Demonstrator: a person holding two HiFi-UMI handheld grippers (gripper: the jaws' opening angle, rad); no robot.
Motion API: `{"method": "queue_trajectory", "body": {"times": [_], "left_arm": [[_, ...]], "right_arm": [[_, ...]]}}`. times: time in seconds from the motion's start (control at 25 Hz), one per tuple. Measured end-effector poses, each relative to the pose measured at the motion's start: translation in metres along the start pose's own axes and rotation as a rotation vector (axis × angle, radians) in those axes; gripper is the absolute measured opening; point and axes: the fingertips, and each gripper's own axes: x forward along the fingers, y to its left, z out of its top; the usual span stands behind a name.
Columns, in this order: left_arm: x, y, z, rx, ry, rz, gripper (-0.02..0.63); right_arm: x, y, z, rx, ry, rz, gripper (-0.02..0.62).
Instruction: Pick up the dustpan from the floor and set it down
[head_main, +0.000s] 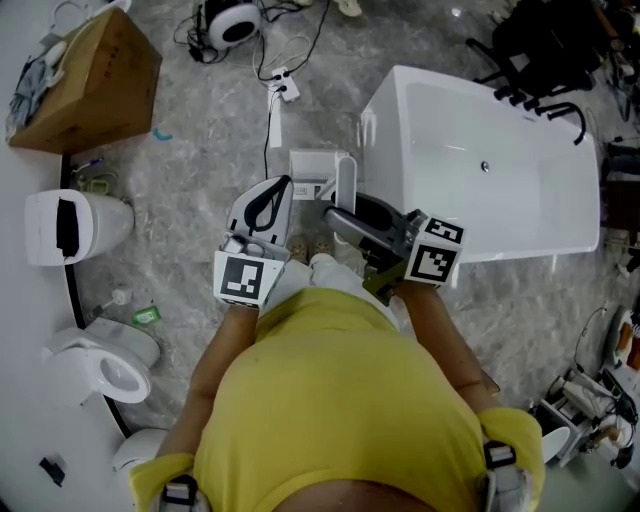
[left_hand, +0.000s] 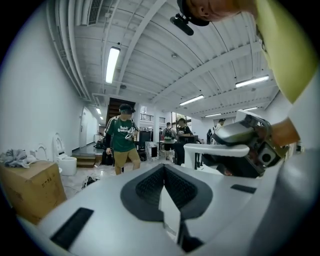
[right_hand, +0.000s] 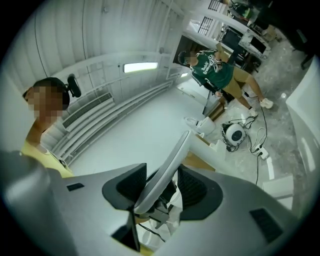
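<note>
Your right hand-held gripper (right_hand: 161, 186) pinches the handle of the dustpan (head_main: 318, 172), which hangs at 12 o'clock from you, seemingly off the floor (head_main: 200, 190). Your left hand-held gripper (left_hand: 164, 189) is pressed together, empty. Grip firmly and lower the pan slowly and level

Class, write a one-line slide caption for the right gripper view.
Right gripper grips the white dustpan handle between its jaws.

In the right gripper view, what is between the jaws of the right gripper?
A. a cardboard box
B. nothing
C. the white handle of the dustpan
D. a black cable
C: the right gripper has its jaws closed on the dustpan's white handle, which runs up between the two dark pads.
</note>
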Motion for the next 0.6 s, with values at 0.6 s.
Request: {"method": "queue_trajectory", "body": {"times": [0.6], "left_arm": [[-0.0014,0.0003,0.0106,-0.027,-0.017,-0.002,0.0]], "right_arm": [[0.0043,0.0087,0.0045,0.012,0.003,0.022,0.199]]}}
